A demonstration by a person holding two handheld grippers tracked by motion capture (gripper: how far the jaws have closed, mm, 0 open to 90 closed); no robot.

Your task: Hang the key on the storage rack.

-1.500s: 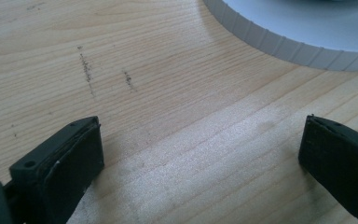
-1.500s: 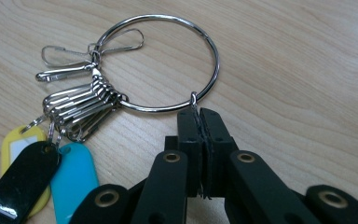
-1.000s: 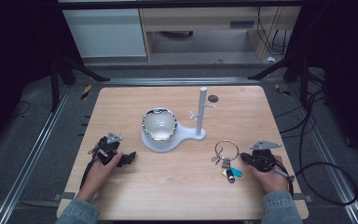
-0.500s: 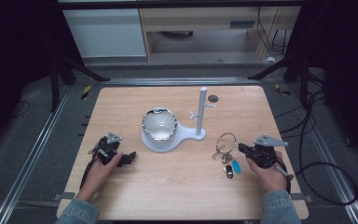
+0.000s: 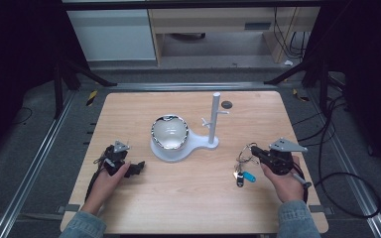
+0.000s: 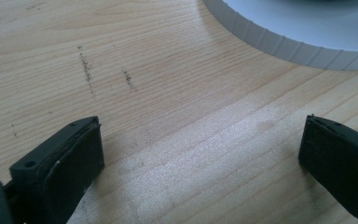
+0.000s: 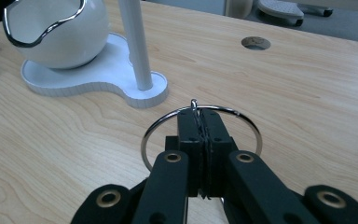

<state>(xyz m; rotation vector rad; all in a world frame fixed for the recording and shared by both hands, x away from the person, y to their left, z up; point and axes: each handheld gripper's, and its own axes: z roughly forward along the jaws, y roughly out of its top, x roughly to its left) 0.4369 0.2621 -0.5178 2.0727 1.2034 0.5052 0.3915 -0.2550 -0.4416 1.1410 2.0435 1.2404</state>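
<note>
Pale wooden tabletop [image 5: 188,198] carries a white plastic stand with an upright post [image 5: 213,119] at its middle. Near right, the right hand-held gripper [image 7: 199,122] is clenched on a thin silver key ring with keys and a blue tag [image 5: 243,163], just above the wood. Near left, the left hand-held gripper [image 6: 200,149] rests released.

A stand base [image 5: 198,144] sat near the table's [image 5: 188,208] centre, carrying a bowl [image 5: 169,133] on its nine o'clock part and an upright post [image 5: 214,119] on its three o'clock part. At about one o'clock from the post lay a round hole [image 5: 226,104] in the tabletop. The left gripper [image 5: 138,167] rested on the wood at seven o'clock from the bowl. The right gripper [image 5: 254,151] lay at four o'clock from the post, with the key ring [image 5: 244,157] at its tip (keys [image 5: 243,176] trailing toward six o'clock).
</note>
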